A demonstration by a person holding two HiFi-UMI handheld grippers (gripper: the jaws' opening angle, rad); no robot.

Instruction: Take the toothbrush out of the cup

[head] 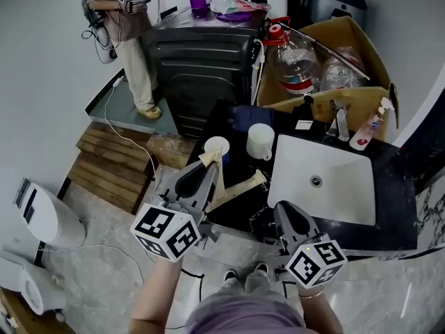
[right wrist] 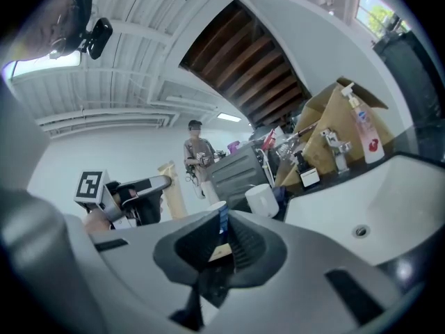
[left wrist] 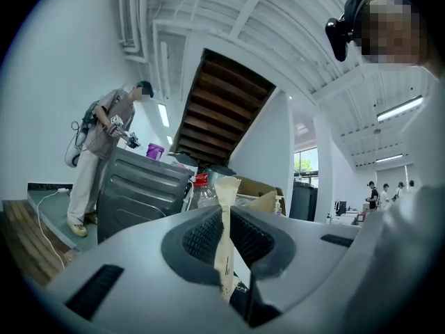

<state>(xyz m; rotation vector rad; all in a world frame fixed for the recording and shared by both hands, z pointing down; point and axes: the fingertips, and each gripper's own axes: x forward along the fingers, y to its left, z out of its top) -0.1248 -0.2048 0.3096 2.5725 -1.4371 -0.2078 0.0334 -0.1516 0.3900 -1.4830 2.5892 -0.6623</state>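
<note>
- Your left tool (head: 207, 170) is clenched on the long, cream paper-wrapped toothbrush (head: 208, 158). In the left gripper view its ribbed pads press on both flat sides of the toothbrush (left wrist: 226, 195), which stands upright between them, top end poking up past the jaws.
- The toothbrush is out of the small round white-rimmed cup (head: 215, 138). In the head view its top end shows just at the cup's 7 o'clock. In the right gripper view the toothbrush (right wrist: 172, 190) stands clear at the 9 o'clock side of the cup (right wrist: 215, 206).
- The cup stands on the black counter (head: 240, 162). A plain white mug (head: 261, 142) is just at its 3 o'clock, and the white rectangular sink (head: 327, 179) lies farther round, toward 4 o'clock.
- Your right tool (head: 280, 209) is closed down to a thin slit and grips nothing. It sits near the counter's front edge at the sink's 8 o'clock and points toward the cup.
- At the sink's 12 o'clock an open brown cardboard box (head: 348, 37) stands beside a large clear water bottle with a red cap (head: 295, 61).
- A second person (head: 128, 26) stands at 11 o'clock in the head view.
</note>
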